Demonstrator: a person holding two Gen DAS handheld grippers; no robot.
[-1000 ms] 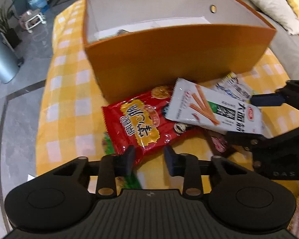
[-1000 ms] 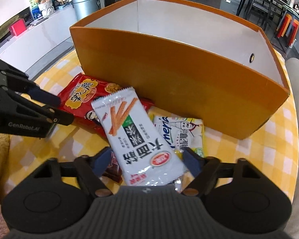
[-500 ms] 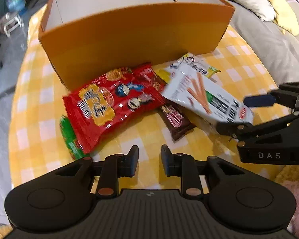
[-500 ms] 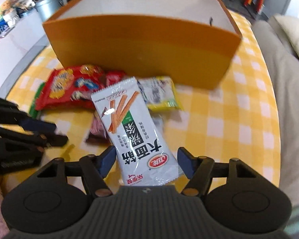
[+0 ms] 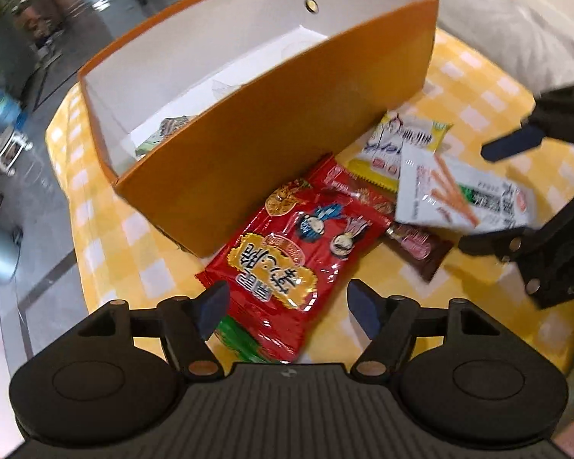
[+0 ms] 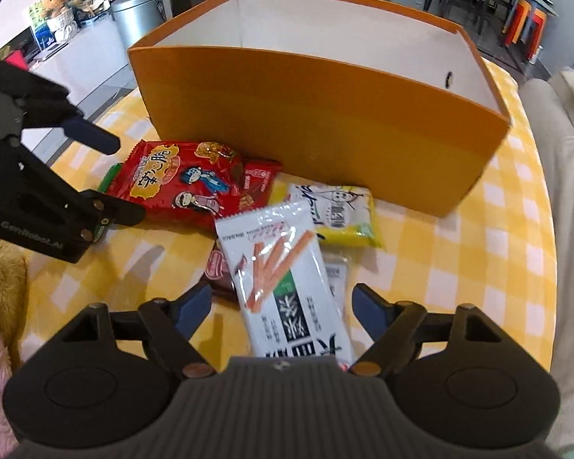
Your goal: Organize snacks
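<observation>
An orange box point(image 5: 287, 122) point(image 6: 325, 122) with a white inside stands on the yellow checked cloth and holds a green packet point(image 5: 164, 134). Snacks lie in front of it: a red packet point(image 5: 287, 260) point(image 6: 180, 179), a white packet with orange sticks point(image 5: 459, 195) point(image 6: 283, 279), a yellow-white packet point(image 5: 401, 145) point(image 6: 340, 210) and a brown bar point(image 5: 421, 244). My left gripper point(image 5: 287, 306) is open, its fingers either side of the red packet's near end. My right gripper point(image 6: 281, 302) is open, its fingers wide of the white packet lying between them.
A green wrapper point(image 5: 237, 340) pokes out under the red packet. A grey sofa point(image 5: 516, 26) runs behind the table on the right. The table edge and grey floor point(image 5: 19, 287) lie to the left. A metal bin point(image 6: 139, 26) stands beyond the table.
My left gripper has opened wide and moved in over the red packet. The right gripper has dropped lower with the white packet still between its open fingers.
</observation>
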